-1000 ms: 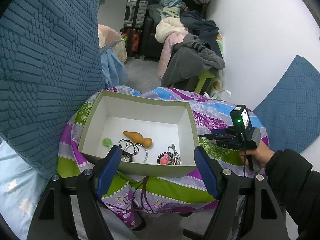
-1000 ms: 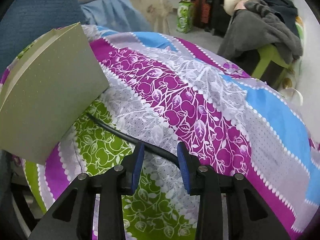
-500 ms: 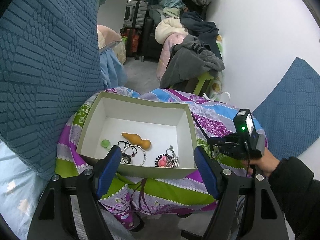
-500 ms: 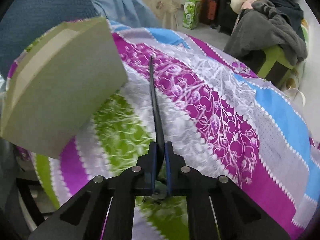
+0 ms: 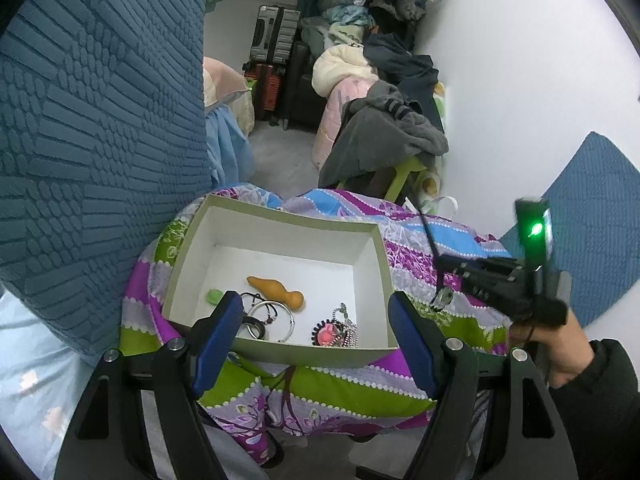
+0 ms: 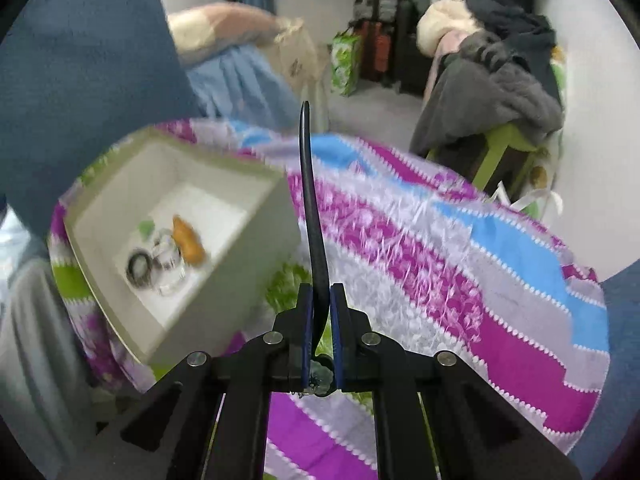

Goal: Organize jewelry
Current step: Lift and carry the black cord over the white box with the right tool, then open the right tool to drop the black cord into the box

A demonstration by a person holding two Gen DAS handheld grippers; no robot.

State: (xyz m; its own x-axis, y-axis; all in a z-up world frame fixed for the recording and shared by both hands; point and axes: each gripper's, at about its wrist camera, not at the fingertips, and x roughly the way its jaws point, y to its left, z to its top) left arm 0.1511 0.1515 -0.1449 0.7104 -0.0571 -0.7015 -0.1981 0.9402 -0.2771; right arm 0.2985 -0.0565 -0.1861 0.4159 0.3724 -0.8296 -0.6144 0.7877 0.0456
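Note:
An olive box with a white inside sits on the patterned cloth. In it lie an orange gourd pendant, a green bead, a silver bangle, dark rings and a pink beaded piece. My left gripper hovers open over the box's near wall. To the right of the box my right gripper is shut on a black cord, lifted off the cloth. The cord's small pendant dangles below the jaws. The box lies left of that gripper.
A big blue textured cushion rises close on the left of the box. Behind the cloth stand a green chair heaped with grey clothes and suitcases. A white wall and another blue cushion are at the right.
My right gripper shut on the black cord that lay on the cloth and rose with it, so the cord now sticks up from the jaws. The left gripper stayed put.

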